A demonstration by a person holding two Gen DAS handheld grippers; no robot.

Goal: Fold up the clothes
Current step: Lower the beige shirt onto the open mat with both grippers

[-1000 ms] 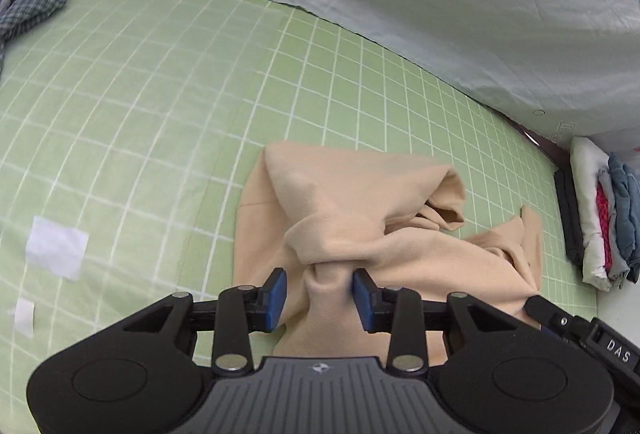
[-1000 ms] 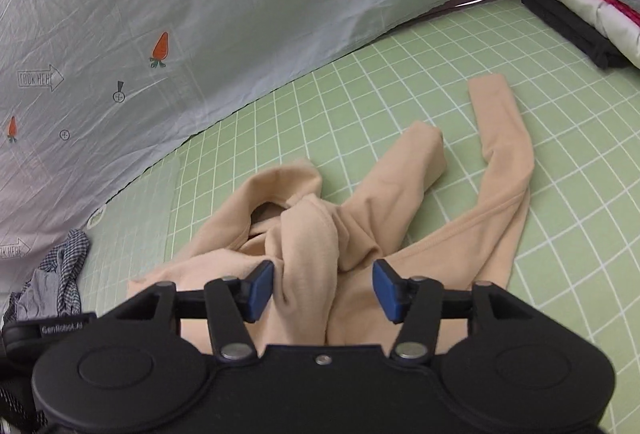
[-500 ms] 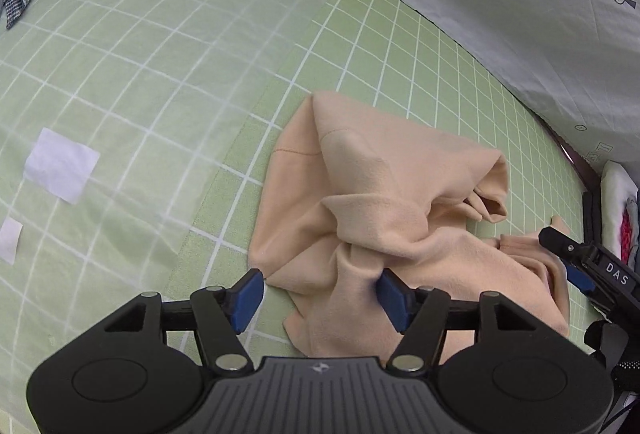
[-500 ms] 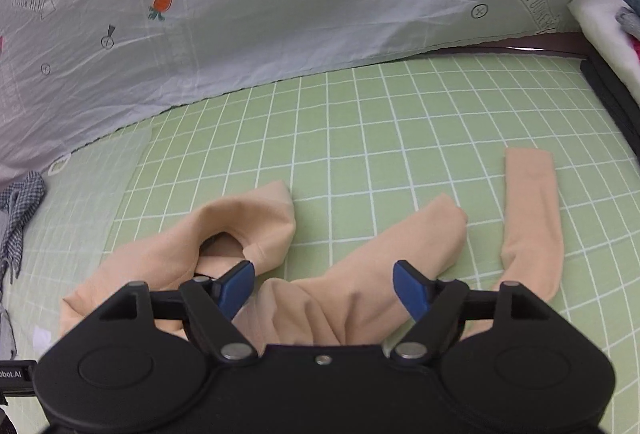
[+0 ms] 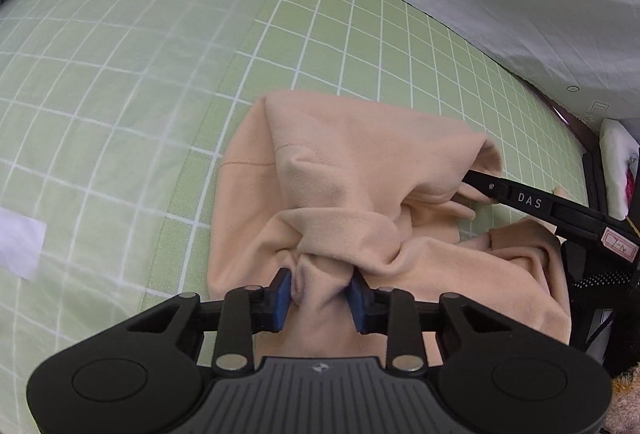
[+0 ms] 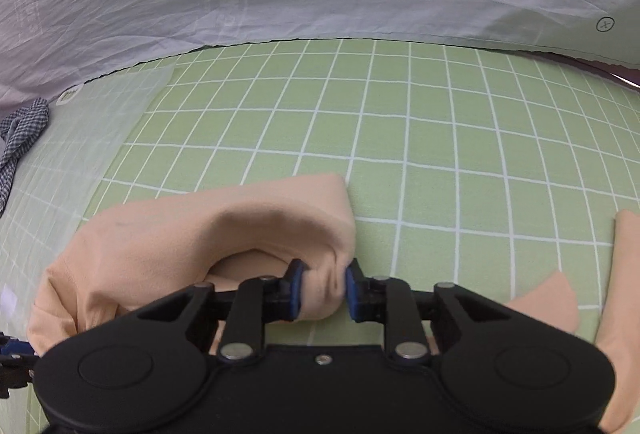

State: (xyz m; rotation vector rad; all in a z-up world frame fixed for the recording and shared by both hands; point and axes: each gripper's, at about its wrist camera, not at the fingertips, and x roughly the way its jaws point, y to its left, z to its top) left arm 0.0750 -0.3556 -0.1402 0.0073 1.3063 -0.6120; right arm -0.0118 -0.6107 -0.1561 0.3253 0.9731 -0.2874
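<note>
Bunched, unfolded on the green grid mat [image 5: 120, 82]: peach garment [image 5: 352, 170]. Pinched in the left gripper [image 5: 320, 292] at a gathered near edge, in the right gripper [image 6: 322, 288] at, apparently, its neck or hem opening. Folding evidently remaining; stack of clothes [image 5: 618, 170] nearby.

Black left gripper [image 5: 319, 294] and right gripper [image 6: 322, 292] (blue pads, silver screws)
</note>
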